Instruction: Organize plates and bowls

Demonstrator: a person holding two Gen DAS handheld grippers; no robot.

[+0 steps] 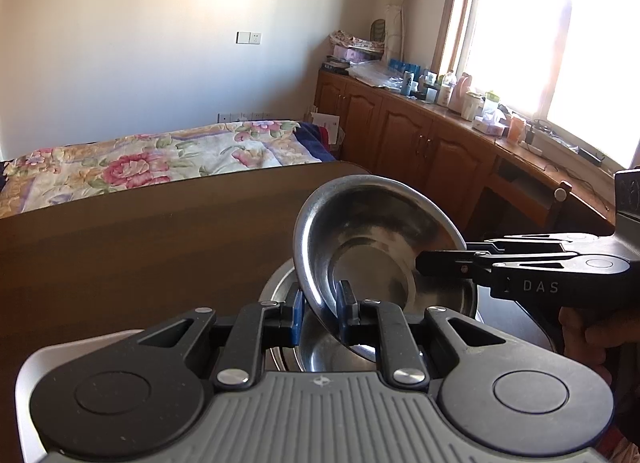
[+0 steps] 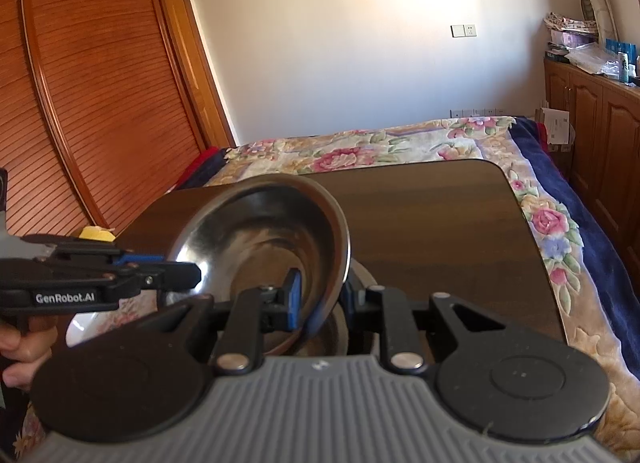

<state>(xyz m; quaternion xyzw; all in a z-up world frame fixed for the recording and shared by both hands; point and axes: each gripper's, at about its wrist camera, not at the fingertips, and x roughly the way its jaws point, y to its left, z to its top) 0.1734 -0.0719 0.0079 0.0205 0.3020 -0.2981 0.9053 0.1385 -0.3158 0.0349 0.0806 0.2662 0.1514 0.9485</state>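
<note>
A tilted stainless steel bowl (image 1: 372, 239) (image 2: 260, 235) hangs just above the dark wooden table (image 1: 140, 247) (image 2: 440, 223). My left gripper (image 1: 320, 309) is shut on its near rim, with a blue-padded finger on each side of the wall. From the right, my right gripper (image 1: 422, 263) clamps the opposite rim. In the right wrist view my right gripper (image 2: 322, 297) pinches the bowl's edge, and my left gripper (image 2: 196, 277) bites the rim from the left. Directly beneath the held bowl sits another steel bowl (image 1: 320, 347) (image 2: 334, 337) on the table.
A bed with a floral quilt (image 1: 140, 167) (image 2: 380, 151) lies beyond the table's far edge. Wooden cabinets (image 1: 420, 143) with a cluttered top run under the window on the right. A white dish (image 2: 80, 327) and a yellow object (image 2: 96, 233) sit at the table's left.
</note>
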